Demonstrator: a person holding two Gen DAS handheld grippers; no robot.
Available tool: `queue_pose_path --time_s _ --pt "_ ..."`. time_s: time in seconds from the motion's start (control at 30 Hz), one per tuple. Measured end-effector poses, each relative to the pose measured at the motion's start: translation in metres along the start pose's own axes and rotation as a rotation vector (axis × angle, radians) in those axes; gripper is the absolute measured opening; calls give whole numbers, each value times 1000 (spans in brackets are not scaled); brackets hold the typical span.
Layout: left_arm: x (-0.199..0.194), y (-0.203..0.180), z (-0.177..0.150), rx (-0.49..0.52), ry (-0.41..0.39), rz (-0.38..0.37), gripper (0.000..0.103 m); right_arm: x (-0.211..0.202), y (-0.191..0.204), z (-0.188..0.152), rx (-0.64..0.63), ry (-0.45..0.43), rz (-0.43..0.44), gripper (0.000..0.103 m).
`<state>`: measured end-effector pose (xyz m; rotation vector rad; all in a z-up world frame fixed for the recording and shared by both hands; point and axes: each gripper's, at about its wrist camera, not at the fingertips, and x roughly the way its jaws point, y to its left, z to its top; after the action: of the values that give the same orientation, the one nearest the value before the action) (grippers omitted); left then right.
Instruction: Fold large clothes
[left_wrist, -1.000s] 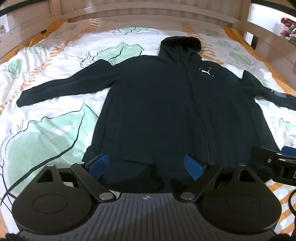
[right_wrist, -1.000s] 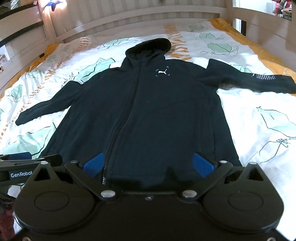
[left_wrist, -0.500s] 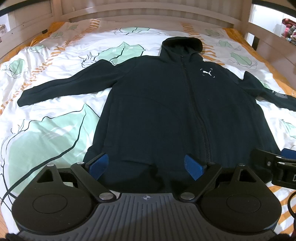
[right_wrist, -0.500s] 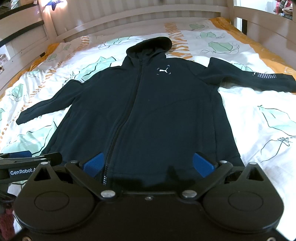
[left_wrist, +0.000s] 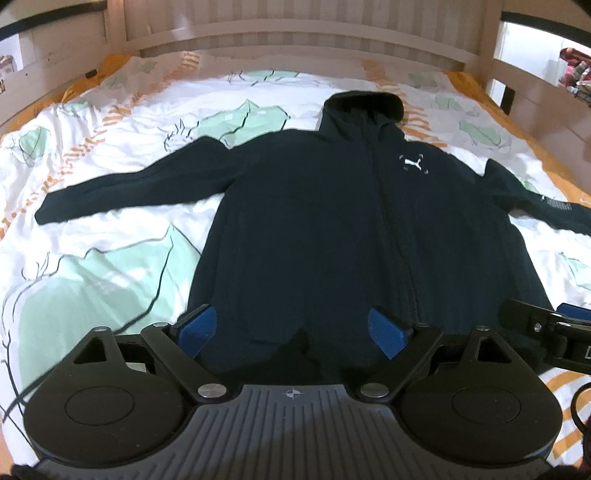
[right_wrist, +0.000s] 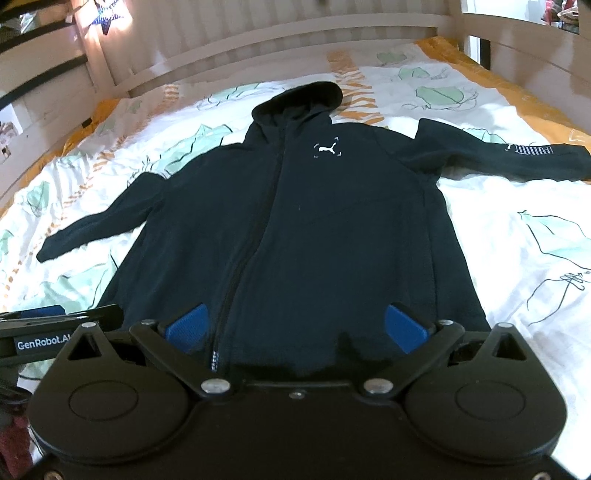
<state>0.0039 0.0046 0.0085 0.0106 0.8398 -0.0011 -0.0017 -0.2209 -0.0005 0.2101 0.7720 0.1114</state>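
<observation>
Nothing moved since the earlier frames, your left gripper (left_wrist: 291, 330) and right gripper (right_wrist: 297, 326) both spread wide, empty, hovering over the hoodie (left_wrist: 332, 221) hem, sleeves out flat.

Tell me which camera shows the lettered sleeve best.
The right wrist view: the lettered sleeve lies in full out to its cuff, print readable. In the left wrist view the sleeve runs off the right edge, with the lettering small and faint.
</observation>
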Motion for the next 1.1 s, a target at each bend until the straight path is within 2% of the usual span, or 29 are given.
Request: queue_pose_path --time_s 0.23,0.4,0.5,0.57,0.63,0.77,0.93,1.1 --pt "3 4 12 16 -79 -19 90 8 -5 10 -7 -26 58 102" --pt "11 10 20 -19 -101 -100 90 19 -8 17 -22 -14 112 102" --pt "16 19 26 -77 -127 -173 90 26 -10 21 -6 -15 146 102" --pt "21 25 32 -98 -133 -187 90 31 -12 25 12 -26 171 102" --pt "26 32 39 -110 -145 -180 90 36 -11 31 19 -37 181 102" --pt "41 57 54 -123 -156 -121 91 46 -1 44 -21 -79 178 102" --pt "62 101 73 -184 -170 -106 94 73 20 64 -75 -61 192 102" --pt "87 154 84 -271 -150 -108 95 107 55 82 -179 -55 190 102"
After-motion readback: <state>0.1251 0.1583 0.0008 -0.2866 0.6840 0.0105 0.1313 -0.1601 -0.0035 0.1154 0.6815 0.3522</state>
